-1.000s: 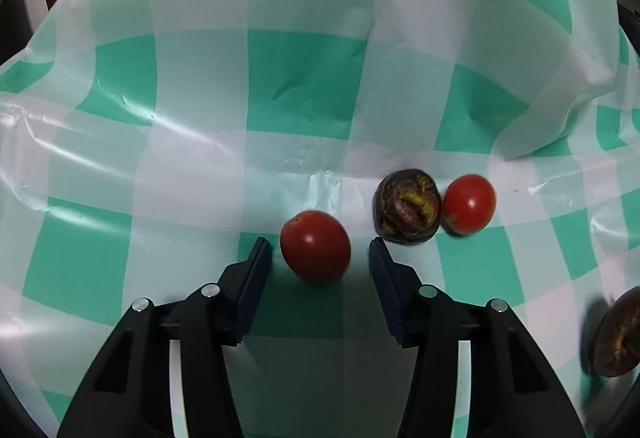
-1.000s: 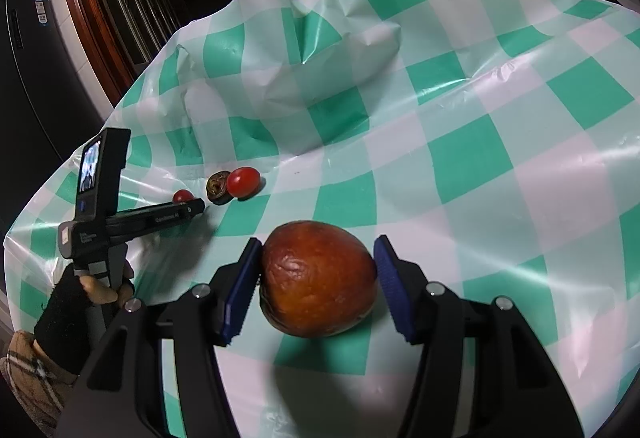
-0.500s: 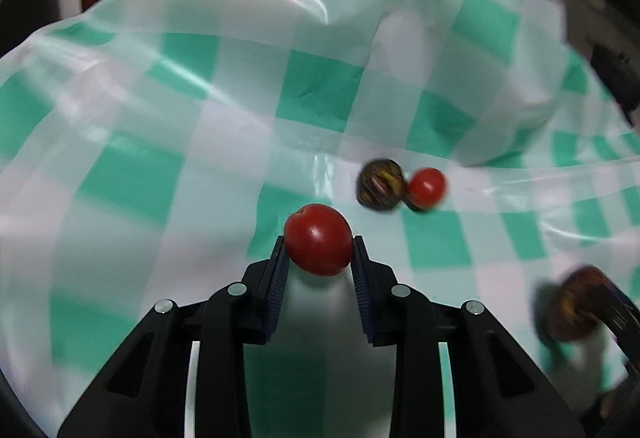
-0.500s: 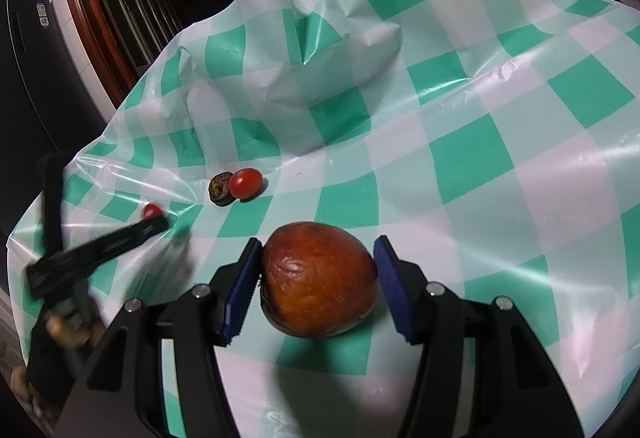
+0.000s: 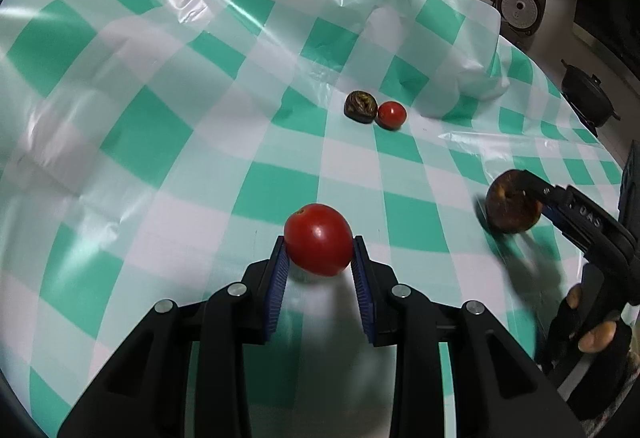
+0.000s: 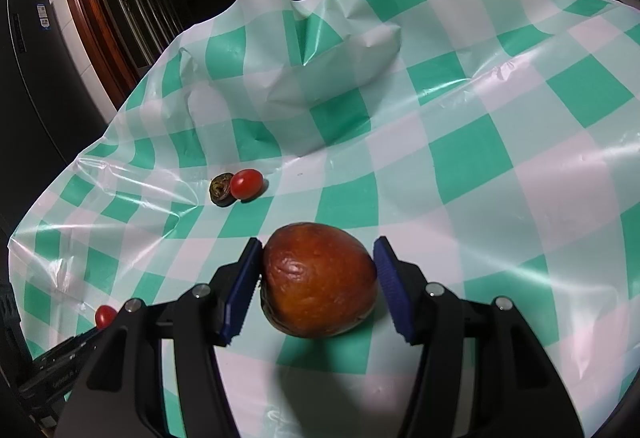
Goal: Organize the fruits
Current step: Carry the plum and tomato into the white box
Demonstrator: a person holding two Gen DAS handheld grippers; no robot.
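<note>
- Left gripper (image 5: 319, 262) is clamping a red tomato (image 5: 318, 239) between its blue pads (image 5: 278, 280), jaws drawn in as narrow as they go; the tomato is sitting at the very tips, bulging forward past them, above the green-and-white checked tablecloth (image 5: 160, 142).
- Right gripper (image 6: 318, 284) is bracketing a large brown fruit (image 6: 319, 279) that is resting on the cloth; its left pad is touching the skin, while the right pad is showing a thin gap, so I am reading those jaws as partly open and not gripping.
- Well beyond both, a second small tomato (image 5: 392, 114) is lying against a dark wrinkled fruit (image 5: 361, 106), near a raised fold of the cloth.
- Risk with the held tomato: it is smooth and round and is being pinched only at the pad tips, so a quick swing or a slight loosening could be squeezing it forward out of the jaws; pressing harder could be splitting the skin.
- Risk with the brown fruit: with one pad apparently off it, any sideways nudge could be rolling it on the slick plastic cloth, which is also rucked up and could be dragging.
- Orientation: the held tomato is slightly egg-shaped, its long axis running roughly across the jaws and tilting up to the left, stem scar pointing upper left.
- The brown fruit's long axis is lying roughly across its jaws, its narrower end towards the right pad.
</note>
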